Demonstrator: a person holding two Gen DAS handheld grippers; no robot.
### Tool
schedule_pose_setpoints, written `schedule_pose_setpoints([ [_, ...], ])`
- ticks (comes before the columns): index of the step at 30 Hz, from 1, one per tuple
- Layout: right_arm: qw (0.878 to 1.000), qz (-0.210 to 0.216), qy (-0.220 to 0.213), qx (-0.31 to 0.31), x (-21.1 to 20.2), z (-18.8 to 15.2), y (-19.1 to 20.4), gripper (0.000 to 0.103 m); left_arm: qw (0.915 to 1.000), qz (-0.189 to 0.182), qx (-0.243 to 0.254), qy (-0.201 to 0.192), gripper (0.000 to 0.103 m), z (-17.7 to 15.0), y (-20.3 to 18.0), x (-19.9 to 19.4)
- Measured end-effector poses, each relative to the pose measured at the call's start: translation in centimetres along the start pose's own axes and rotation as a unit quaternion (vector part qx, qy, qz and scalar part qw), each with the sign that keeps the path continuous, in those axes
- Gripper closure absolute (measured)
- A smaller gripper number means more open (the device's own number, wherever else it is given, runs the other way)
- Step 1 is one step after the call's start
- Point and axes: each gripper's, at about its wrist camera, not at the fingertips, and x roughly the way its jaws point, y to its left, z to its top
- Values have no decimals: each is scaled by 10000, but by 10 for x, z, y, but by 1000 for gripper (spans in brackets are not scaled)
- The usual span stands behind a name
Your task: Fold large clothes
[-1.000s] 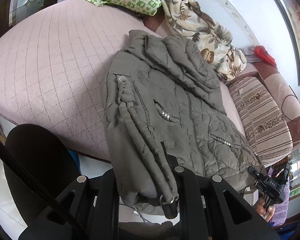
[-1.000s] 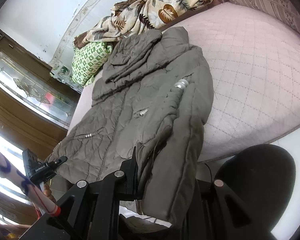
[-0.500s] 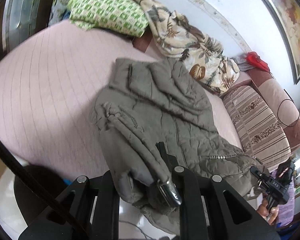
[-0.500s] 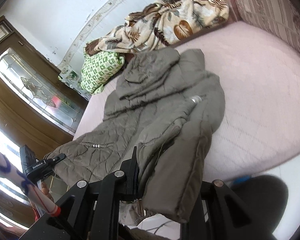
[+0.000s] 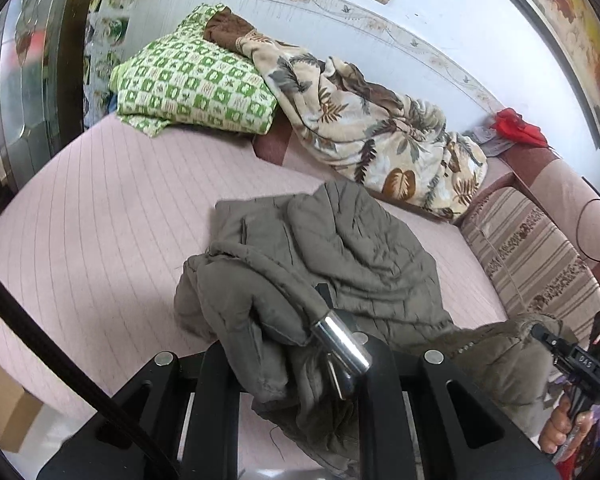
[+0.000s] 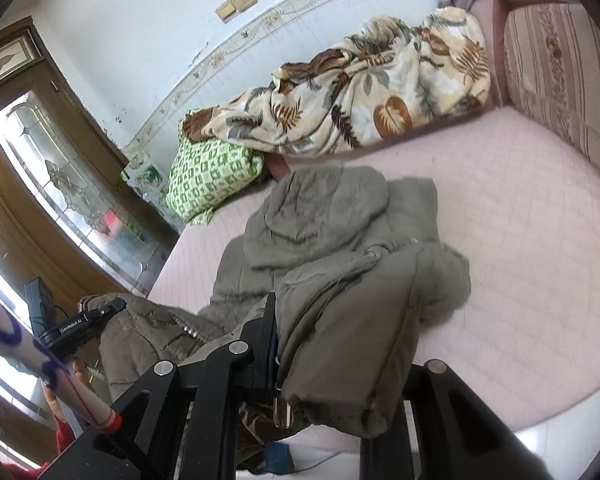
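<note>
A large olive-grey quilted jacket (image 5: 340, 248) lies on the pink bed, its hood end far from me and its near end lifted. My left gripper (image 5: 300, 344) is shut on the jacket's left hem corner, and a silver metal toggle (image 5: 342, 344) hangs by it. My right gripper (image 6: 312, 344) is shut on the right hem corner of the jacket (image 6: 340, 248), with fabric draped over its right finger. Each gripper shows in the other's view, at the right edge (image 5: 572, 356) and at the left edge (image 6: 76, 324). Both hold the hem raised, bunched toward the hood.
The pink quilted mattress (image 5: 100, 216) spreads to the left and right of the jacket. A green checked pillow (image 5: 192, 88) and a leaf-print blanket (image 5: 372, 136) lie at the head by the wall. A striped cushion (image 5: 540, 264) is at the right. A cardboard box (image 5: 0, 404) stands on the floor.
Both grippers have lifted the jacket's hem and carried it forward over the bed toward the hood. The jacket has gone from flat to bunched and half doubled over.
</note>
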Motion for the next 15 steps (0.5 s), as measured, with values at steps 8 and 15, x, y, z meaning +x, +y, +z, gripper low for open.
schedule_pose_setpoints([
  [8, 9997, -163, -168, -81, 18, 42, 5, 83, 9990, 375, 219, -85, 87, 33, -10, 28],
  [15, 9993, -317, -197, -63, 42, 72, -2, 83, 9962, 781, 367, -94, 87, 58, -18, 64],
])
